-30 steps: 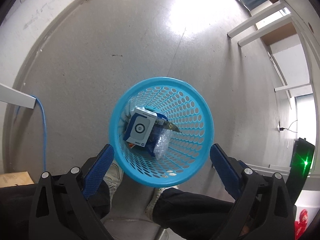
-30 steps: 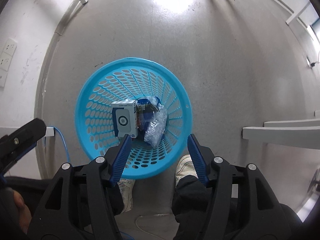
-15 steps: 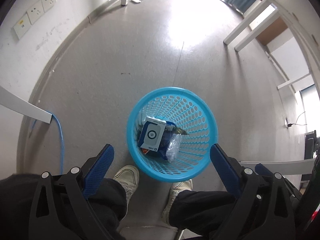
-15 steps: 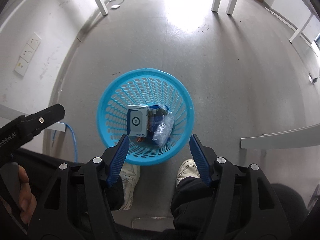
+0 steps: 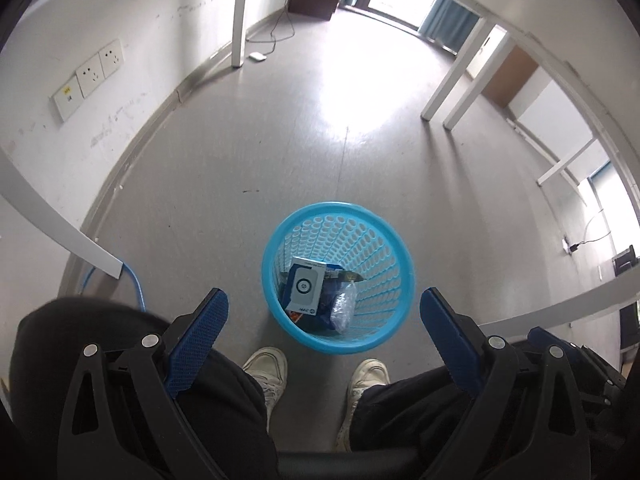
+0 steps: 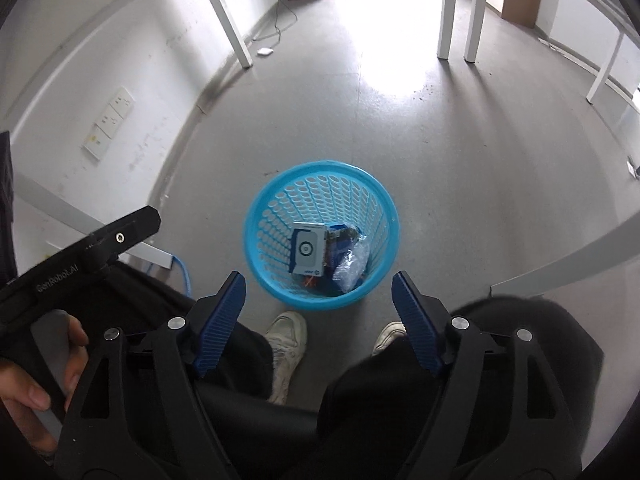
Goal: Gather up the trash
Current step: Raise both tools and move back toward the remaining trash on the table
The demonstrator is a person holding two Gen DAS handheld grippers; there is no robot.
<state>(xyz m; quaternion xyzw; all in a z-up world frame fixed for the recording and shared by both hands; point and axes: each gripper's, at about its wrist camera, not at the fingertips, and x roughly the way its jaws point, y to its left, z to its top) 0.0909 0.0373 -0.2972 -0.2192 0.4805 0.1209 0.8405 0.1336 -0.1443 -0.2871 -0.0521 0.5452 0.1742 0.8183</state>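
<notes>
both held high over the floor (image 5: pixel 248 168), looking down on the blue basket (image 5: pixel 396 248) standing just beyond the white shoes (image 5: pixel 267 368). left tool (image 5: pixel 323 308) released, jaws spread wide, nothing between them; right tool (image 6: pixel 319 295) likewise released and empty. trash already lying in the basket bottom: a white-and-blue box (image 6: pixel 306 249) on the left, a crumpled clear wrapper (image 6: pixel 352 262) on the right, touching. no loose litter visible on the floor nearby. probably best to sweep both views around for leftover scraps, keep jaws wide on approach, and steer clear of the blue cable (image 5: pixel 134 286) at near left.
</notes>
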